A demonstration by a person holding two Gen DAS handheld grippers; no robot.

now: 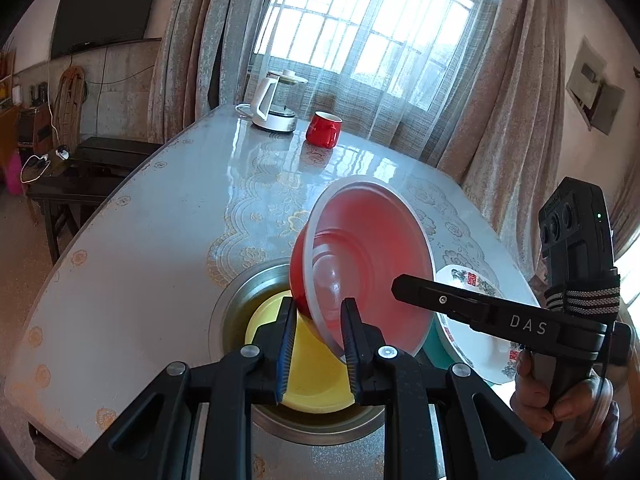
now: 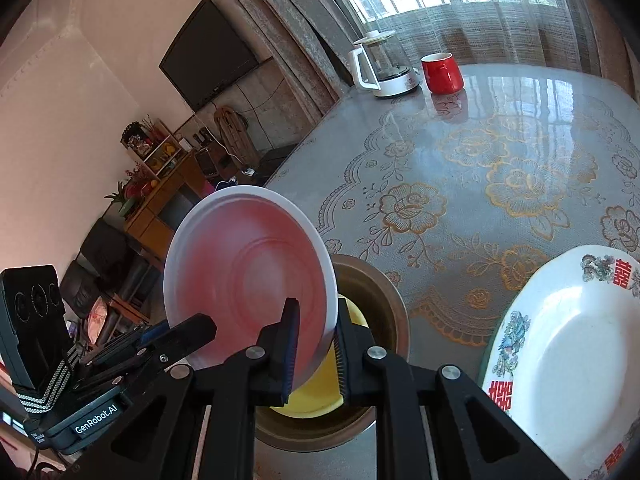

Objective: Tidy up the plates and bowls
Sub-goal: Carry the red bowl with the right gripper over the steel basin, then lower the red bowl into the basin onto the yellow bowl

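- Left wrist view: the left gripper [image 1: 318,344] is sitting at 6 o'clock, its jaws nearly closed and pinching the white rim of a red bowl [image 1: 368,256].
- The red bowl is tilting up on edge at the centre, its hollow facing 3 o'clock, above a yellow bowl [image 1: 316,384].
- The yellow bowl is resting inside a metal basin [image 1: 240,292] on the table [image 1: 160,240].
- At 3 o'clock the right gripper [image 1: 404,286] is reaching in, touching the red bowl's far rim; a hand [image 1: 568,396] is gripping its handle.
- Behind it a patterned white plate [image 1: 472,344] is lying on the table.
- At 12 o'clock a white kettle [image 1: 276,100] and a red mug [image 1: 323,130] are standing side by side.
- Right wrist view: the right gripper [image 2: 318,340] at 6 o'clock is clamping almost fully closed on the red bowl's rim [image 2: 250,280].
- The bowl is standing on edge at the centre, hollow facing the camera, over the yellow bowl [image 2: 316,392] in the basin [image 2: 384,308].
- The left gripper [image 2: 200,326] is coming in from 8 o'clock at the bowl's lower rim.
- The patterned plate [image 2: 568,360] is lying at 4 o'clock; kettle [image 2: 380,64] and mug [image 2: 440,72] are standing near 1 o'clock.
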